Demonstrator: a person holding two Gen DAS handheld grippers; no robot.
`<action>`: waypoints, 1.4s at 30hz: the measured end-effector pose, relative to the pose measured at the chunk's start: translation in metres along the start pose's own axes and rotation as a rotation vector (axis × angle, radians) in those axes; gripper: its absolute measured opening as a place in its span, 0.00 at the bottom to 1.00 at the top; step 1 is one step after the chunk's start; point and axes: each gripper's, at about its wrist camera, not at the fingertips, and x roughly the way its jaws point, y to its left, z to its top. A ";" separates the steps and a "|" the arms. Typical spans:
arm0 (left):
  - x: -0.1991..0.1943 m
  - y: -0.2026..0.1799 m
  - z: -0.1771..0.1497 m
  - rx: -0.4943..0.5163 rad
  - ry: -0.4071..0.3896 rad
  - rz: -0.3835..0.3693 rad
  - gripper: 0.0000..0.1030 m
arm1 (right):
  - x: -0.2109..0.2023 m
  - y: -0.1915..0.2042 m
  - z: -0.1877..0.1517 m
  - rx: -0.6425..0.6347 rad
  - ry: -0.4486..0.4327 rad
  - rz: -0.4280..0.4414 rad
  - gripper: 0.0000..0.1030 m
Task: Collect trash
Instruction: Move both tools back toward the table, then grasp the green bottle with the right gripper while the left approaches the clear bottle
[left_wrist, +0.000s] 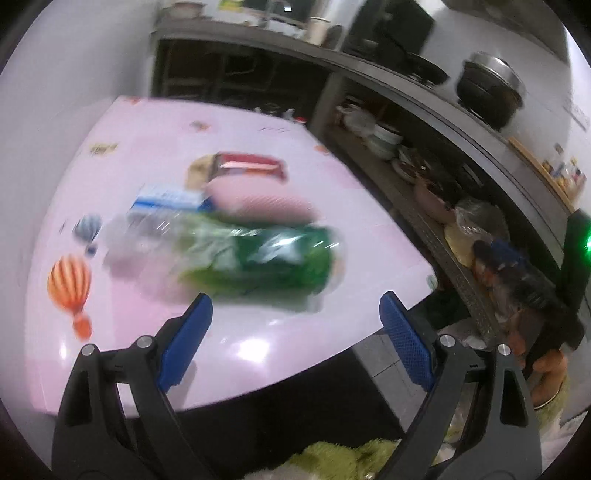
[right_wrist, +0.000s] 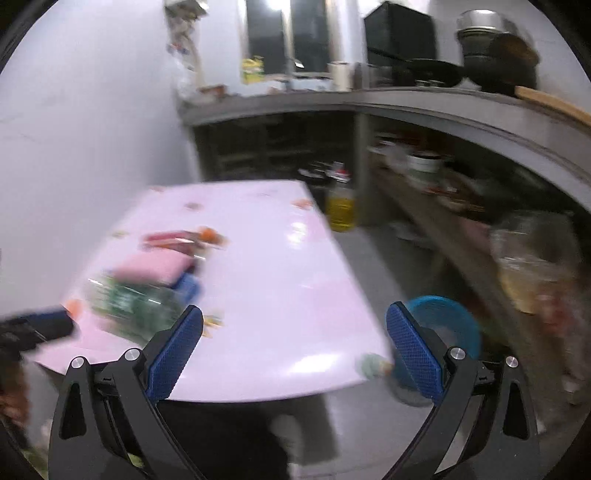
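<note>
Green-labelled plastic bottle (left_wrist: 255, 254) is seen lying crosswise just beyond left gripper (left_wrist: 295, 325), nearer than right gripper (right_wrist: 295, 343); both jaws released, nothing betw. them.

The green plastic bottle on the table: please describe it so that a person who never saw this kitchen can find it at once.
Start at the pink table beside the grey shelves. The green plastic bottle lies on its side near the table's front, just beyond the open left gripper. It is the only clear, crumpled item with a green label; the pink pack and blue box behind it are opaque.
</note>
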 end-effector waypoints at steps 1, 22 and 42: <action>0.001 0.004 -0.003 -0.009 0.002 -0.007 0.85 | 0.003 0.003 0.003 0.004 0.003 0.020 0.94; 0.015 0.047 -0.002 -0.135 -0.028 -0.117 0.53 | 0.148 0.050 0.015 0.265 0.353 0.521 0.35; 0.047 0.106 0.074 -0.111 -0.079 0.252 0.29 | 0.115 0.097 -0.020 0.179 0.446 0.664 0.35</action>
